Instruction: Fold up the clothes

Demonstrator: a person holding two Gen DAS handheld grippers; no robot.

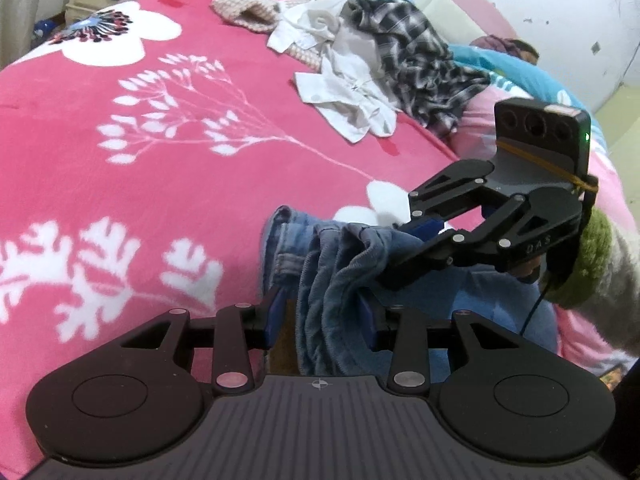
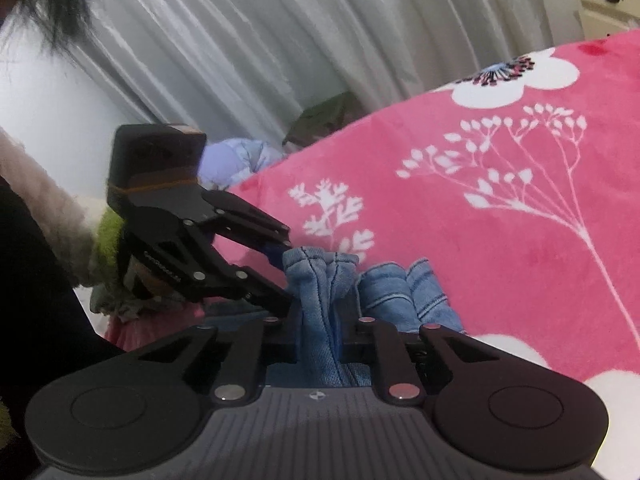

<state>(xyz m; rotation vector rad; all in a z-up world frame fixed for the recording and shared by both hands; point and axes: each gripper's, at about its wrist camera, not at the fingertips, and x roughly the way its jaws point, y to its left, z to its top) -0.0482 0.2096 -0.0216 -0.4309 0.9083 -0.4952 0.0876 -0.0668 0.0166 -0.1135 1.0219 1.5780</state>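
- both sets of fingers are working one garment: the left gripper [image 1: 322, 316] stands part-way open with a bunched edge of the jeans [image 1: 340, 280] between its blue pads; the fabric lies against the 3 o'clock pad, but a gap shows at the 9 o'clock pad, so i cannot tell whether it truly grips.
- the right gripper [image 2: 320, 332] is closed narrow on a gathered fold of the same jeans [image 2: 332, 292], denim pinched between its fingers.
- in the left wrist view the right gripper [image 1: 404, 236] comes in from 3 o'clock and meets the denim just beside the left one.
- the jeans lie crumpled at the near edge of the pink floral blanket [image 1: 160, 160], at 6 o'clock of the bed, partly lifted in the grippers.
- progress looks early: the jeans are bunched, not flat, and no neat fold shows.
- at 1 o'clock, well apart, a heap waits: a plaid shirt [image 1: 412, 56], a white garment [image 1: 348, 96] and a pale knitted piece [image 1: 248, 12], all unfolded.
- no folded stack is in view, so most of the task seems still to do.
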